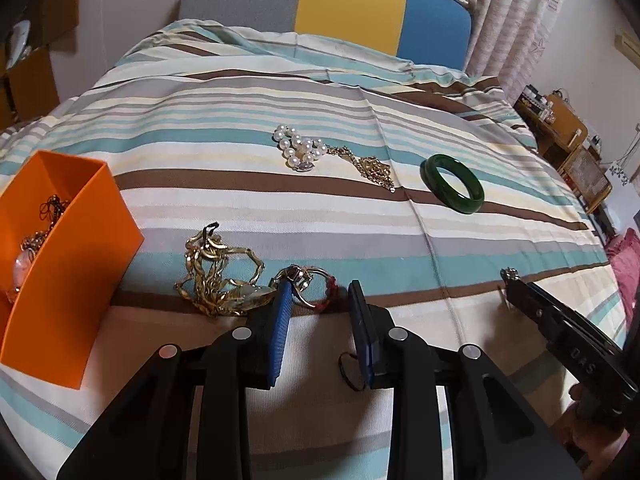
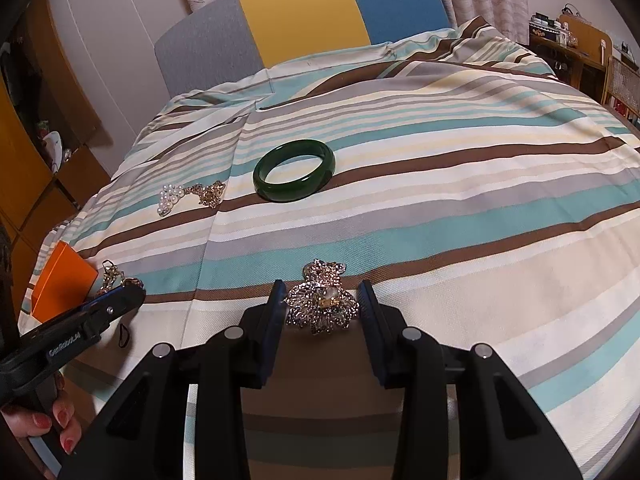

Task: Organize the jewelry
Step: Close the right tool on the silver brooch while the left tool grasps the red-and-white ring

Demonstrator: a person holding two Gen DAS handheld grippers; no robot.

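A bed with a striped cover in cream, teal, grey and brown fills both views, with a grey, yellow and blue headboard at its far end. An orange box stands to the left of the left tongs and holds some jewelry. A dark green bangle lies flat on the cover, well beyond both tongs. A tangle of gold chain lies just left of the left tongs, between them and the box. Far ahead of the left tongs, a small pearl bracelet lies touching a gold chain piece. The left tongs stand partly closed around a ring set with red; whether the blue pads press on it cannot be told. The right tongs are closed on a sparkling brooch, one pad at each side. A small black loop lies under the left tongs.
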